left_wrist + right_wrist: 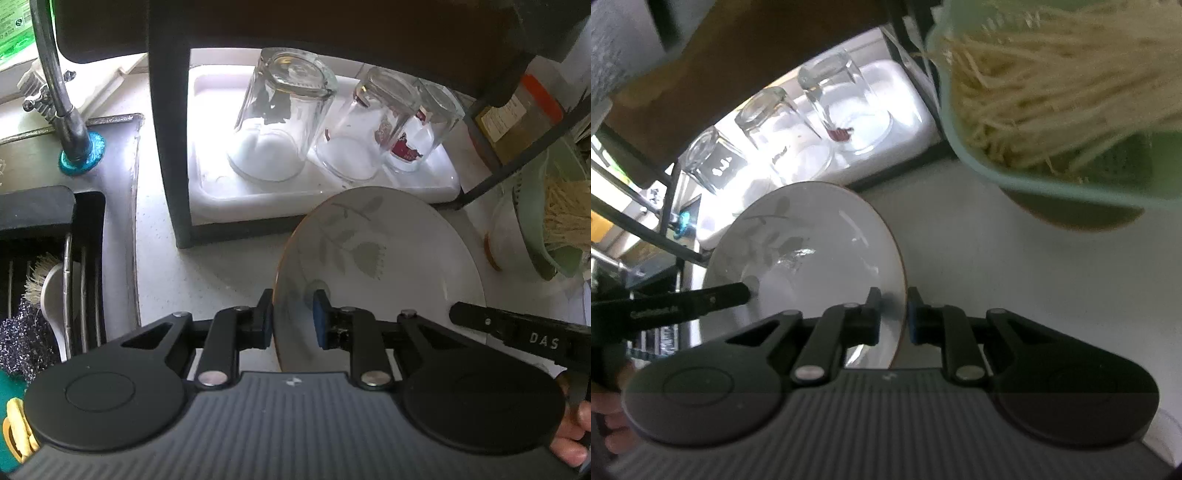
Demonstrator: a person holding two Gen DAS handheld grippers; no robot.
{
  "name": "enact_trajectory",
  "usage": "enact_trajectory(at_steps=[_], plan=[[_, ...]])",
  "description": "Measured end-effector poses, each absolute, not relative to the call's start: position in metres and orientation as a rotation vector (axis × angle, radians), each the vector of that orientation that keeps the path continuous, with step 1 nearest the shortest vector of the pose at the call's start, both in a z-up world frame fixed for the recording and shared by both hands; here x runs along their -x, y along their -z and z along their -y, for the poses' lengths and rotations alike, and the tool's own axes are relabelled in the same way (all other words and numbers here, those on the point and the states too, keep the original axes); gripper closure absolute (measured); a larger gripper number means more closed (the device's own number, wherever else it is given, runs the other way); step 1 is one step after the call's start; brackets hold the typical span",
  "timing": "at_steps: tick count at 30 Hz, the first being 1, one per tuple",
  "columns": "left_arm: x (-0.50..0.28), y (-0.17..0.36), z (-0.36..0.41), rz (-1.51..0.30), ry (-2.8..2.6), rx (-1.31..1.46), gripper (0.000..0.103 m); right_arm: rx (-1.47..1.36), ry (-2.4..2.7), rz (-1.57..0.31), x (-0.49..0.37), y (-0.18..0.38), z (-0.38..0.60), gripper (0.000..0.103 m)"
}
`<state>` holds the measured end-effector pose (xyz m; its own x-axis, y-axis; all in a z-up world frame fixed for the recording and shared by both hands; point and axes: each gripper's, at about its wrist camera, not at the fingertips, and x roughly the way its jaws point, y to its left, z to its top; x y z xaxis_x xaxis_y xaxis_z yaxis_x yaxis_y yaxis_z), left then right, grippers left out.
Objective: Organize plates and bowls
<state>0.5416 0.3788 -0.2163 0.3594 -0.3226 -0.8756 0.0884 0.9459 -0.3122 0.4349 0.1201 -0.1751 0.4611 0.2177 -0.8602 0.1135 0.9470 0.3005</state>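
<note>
Plate: the white plate (376,266) with grey leaves is up off the counter (207,273), tipped on its side, just in front of the tray (207,192) of upside-down glasses (280,114).
Left gripper: the left gripper (293,319) has one finger on each side of the plate's rim. There is a small gap on one side — I cannot tell if it is squeezing.
Right gripper: the right gripper (892,314) sits around the other edge the same way, but a real pinch does not show.
Could slip: the plate looks smooth and shiny, so a loose hold might let it drop.
Could bump: the glasses and the green basket (960,122) of noodles are close — a big swing might knock them.
Hard to see: the plate's bottom edge hides behind the grippers, and no place to put the plate shows.
</note>
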Motion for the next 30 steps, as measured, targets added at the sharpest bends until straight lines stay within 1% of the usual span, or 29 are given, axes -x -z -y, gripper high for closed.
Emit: enact_trajectory(at_steps=[8,12,25,30], plan=[[-0.53,0.212,-0.381,-1.228,0.276,0.263,0.079,-0.321,-0.081,-1.1,-0.419,0.166,-0.117,0.087],[-0.52,0.204,-0.38,-1.235,0.274,0.279,0.079,-0.365,-0.109,-1.09,-0.413,0.161,-0.108,0.087],[-0.472,0.134,-0.355,-1.135,0.275,0.293,0.079,-0.416,-0.168,-1.017,-0.357,0.119,-0.076,0.087],[-0.452,0.117,-0.335,-1.11,0.3,0.285,0.079,-0.413,-0.177,-0.991,-0.335,0.105,-0.056,0.087]])
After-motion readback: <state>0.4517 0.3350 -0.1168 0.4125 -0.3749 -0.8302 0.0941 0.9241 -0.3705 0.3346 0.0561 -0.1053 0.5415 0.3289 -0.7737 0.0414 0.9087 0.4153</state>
